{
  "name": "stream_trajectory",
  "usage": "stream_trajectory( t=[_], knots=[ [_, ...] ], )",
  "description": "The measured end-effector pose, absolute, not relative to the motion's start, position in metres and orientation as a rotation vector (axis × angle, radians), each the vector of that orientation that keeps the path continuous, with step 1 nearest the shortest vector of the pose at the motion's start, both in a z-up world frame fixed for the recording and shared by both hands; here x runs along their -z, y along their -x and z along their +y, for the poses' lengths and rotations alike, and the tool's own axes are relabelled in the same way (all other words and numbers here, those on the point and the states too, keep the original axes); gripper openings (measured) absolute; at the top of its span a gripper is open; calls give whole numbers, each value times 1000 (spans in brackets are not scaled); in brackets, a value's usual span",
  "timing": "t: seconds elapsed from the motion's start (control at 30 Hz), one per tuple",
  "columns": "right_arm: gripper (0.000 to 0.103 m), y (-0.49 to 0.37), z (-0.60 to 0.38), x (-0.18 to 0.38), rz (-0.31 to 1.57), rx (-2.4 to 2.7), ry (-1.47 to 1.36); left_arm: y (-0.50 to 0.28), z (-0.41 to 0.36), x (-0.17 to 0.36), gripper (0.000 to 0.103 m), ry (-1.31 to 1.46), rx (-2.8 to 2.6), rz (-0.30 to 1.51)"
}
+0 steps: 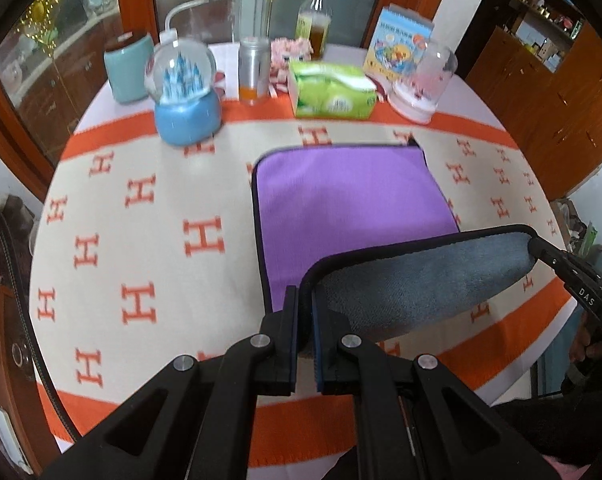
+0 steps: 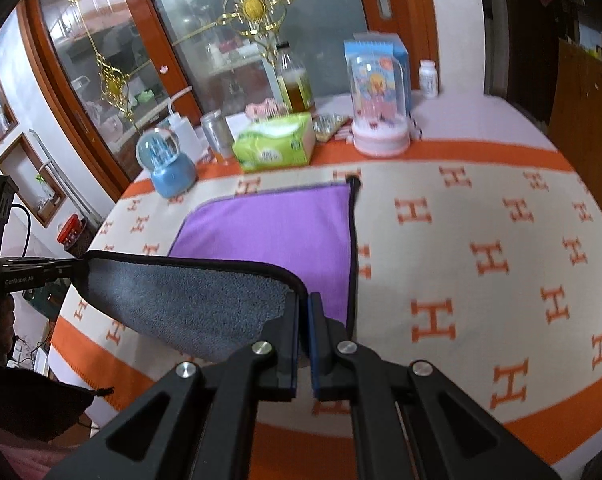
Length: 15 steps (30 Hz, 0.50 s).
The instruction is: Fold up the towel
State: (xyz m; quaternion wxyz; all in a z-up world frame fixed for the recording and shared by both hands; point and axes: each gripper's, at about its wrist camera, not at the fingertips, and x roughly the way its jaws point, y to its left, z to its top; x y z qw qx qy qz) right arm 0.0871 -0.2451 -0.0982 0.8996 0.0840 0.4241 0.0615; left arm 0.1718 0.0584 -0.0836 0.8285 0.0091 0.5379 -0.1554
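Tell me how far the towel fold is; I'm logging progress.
Mid first fold. Done: left gripper and right gripper each clamp a near corner of the towel. In hand: near edge lifted, grey underside showing. Left: carry it to the far edge, lay flat, release.

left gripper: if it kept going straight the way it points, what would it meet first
The left gripper, shut on the towel's near corner, points across the purple top. Beyond that, probably the green tissue pack; depth is unclear.

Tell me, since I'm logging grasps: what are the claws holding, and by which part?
Both hold the towel. The left claw and right claw each pinch a near corner of its black-trimmed edge, lifted so the grey underside shows.
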Motion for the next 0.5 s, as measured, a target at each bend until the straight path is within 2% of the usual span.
stream_trajectory(
  t=[0.5],
  knots=[
    [4, -144, -246, 71, 744, -87, -118, -238, 52, 65, 4, -7, 298, 1009]
  ],
)
